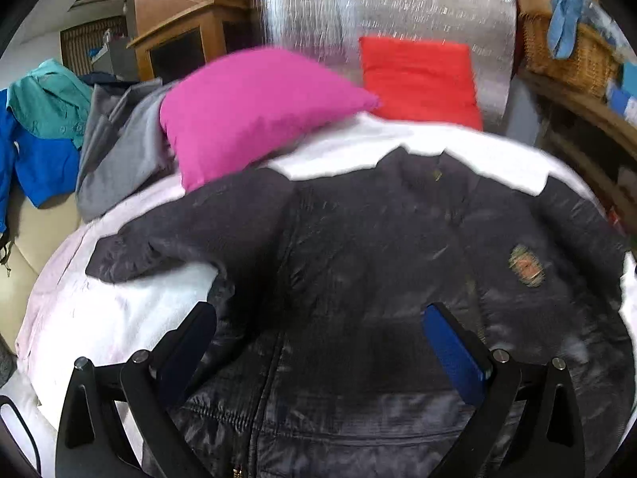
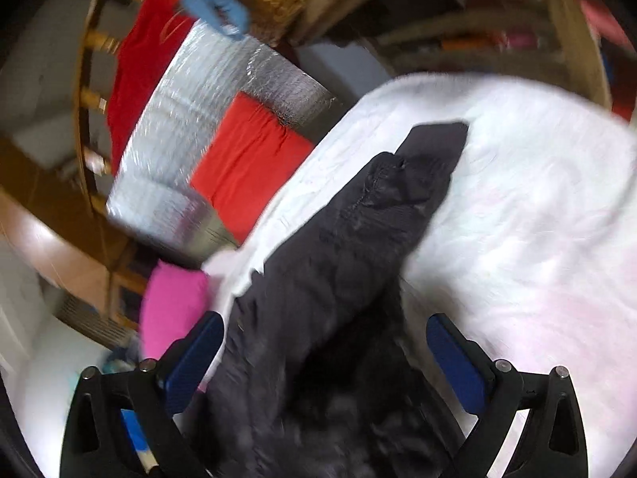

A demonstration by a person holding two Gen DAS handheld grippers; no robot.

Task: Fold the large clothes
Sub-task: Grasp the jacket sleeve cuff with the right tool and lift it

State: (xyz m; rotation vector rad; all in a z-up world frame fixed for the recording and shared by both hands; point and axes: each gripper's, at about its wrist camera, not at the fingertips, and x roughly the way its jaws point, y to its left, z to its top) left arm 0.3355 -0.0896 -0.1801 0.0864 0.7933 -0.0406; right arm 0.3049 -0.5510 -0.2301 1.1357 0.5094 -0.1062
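Two grippers are in view, and we read both as released. In the left wrist view the left gripper has its blue-padded fingers spread wide above the dark jacket, gripping nothing. In the right wrist view the right gripper is likewise spread, with one jacket sleeve running up between the fingers; we cannot tell whether the pads touch the cloth.

We find the jacket laid front-up on the white cover, zip closed along the lower front, a small badge on the chest. One sleeve extends sideways across the cover — the cloth is wrinkled and slightly shiny.

Beyond the collar we see a pink cushion and a red cushion, the latter leaning on a silver quilted panel. Further left lies a heap of grey, blue and teal garments.

Farthest right, a wicker basket sits on a wooden shelf — a light-blue cloth hangs over its rim; its other contents are blurred.
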